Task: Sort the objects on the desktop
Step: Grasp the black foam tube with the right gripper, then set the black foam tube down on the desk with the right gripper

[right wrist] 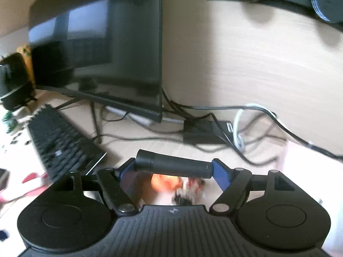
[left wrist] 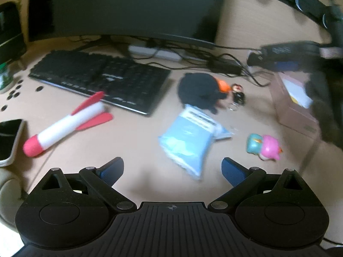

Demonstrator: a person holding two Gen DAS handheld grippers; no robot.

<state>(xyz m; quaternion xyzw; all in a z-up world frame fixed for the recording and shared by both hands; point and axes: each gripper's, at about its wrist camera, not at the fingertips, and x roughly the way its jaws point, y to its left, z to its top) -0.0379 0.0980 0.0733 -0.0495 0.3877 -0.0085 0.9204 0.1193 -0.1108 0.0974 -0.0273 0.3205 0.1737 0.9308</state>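
Note:
My left gripper (left wrist: pixel 172 168) is open and empty above the desk, just short of a light blue packet (left wrist: pixel 190 138). Beyond it lie a black plush toy with an orange part (left wrist: pixel 198 91), a small figure keychain (left wrist: pixel 238 95), a pink and teal toy (left wrist: pixel 264 147) at the right and a red and white toy rocket (left wrist: pixel 64 126) at the left. My right gripper (right wrist: pixel 172 168) is shut on a black cylinder (right wrist: pixel 173 165) held crosswise between its fingers, above blurred orange and dark objects (right wrist: pixel 166 183).
A black keyboard (left wrist: pixel 100 79) lies in front of a monitor (left wrist: pixel 128 6). Cables and a power strip (left wrist: pixel 154 52) run behind. A cardboard box (left wrist: pixel 293 107) stands at the right, a phone (left wrist: pixel 8 139) at the left edge. Small black discs (left wrist: pixel 15 92) lie at the far left.

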